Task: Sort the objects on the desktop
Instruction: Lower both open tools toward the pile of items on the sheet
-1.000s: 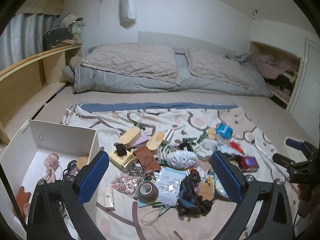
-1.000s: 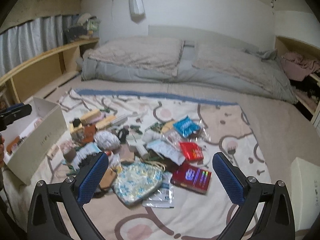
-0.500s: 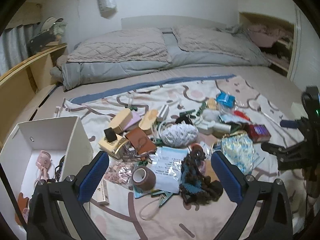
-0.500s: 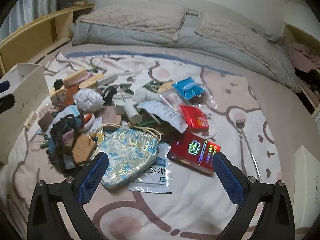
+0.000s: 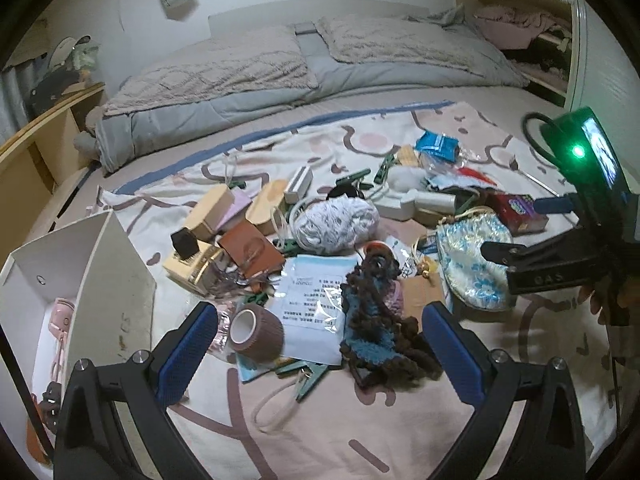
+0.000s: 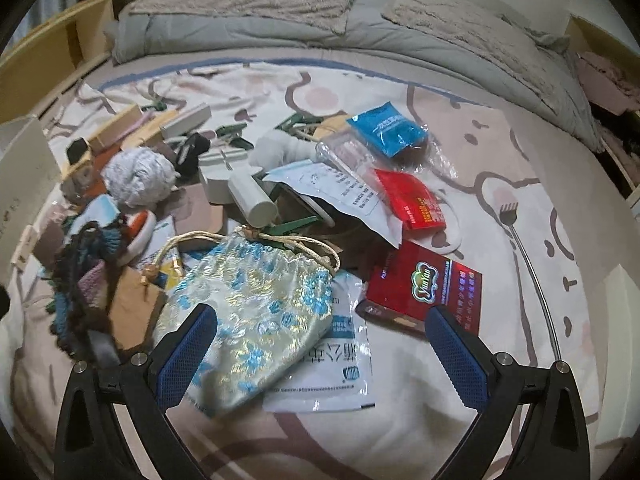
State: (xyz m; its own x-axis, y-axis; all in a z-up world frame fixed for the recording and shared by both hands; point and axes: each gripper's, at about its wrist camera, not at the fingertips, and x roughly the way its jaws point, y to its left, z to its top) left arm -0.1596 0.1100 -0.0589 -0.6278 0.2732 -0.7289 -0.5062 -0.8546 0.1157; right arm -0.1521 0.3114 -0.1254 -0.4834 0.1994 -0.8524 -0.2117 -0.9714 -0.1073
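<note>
A heap of small objects lies on a patterned sheet on a bed. My left gripper (image 5: 320,348) is open and empty, low over a brown tape roll (image 5: 256,330), a clear packet with a white label (image 5: 312,304) and a brown-and-blue knitted piece (image 5: 380,320). My right gripper (image 6: 320,344) is open and empty, its fingers either side of a shiny blue-flowered drawstring pouch (image 6: 256,312) and a white sachet (image 6: 340,364). A dark red box (image 6: 424,284) lies just beyond its right finger. The right gripper also shows in the left wrist view (image 5: 516,232), above the pouch (image 5: 472,260).
A white open box (image 5: 104,280) stands at the left with a pink tool (image 5: 56,320) inside. A white yarn ball (image 5: 336,220), wooden blocks (image 5: 212,210), a brown leather case (image 5: 250,250), a blue packet (image 6: 386,130) and a red packet (image 6: 412,198) fill the heap. A metal back-scratcher (image 6: 528,264) lies right. Pillows and duvet (image 5: 304,64) lie behind.
Both grippers have moved forward and down toward the heap. The right gripper now straddles the flowered pouch; the left has closed in on the tape roll and knitted piece.
</note>
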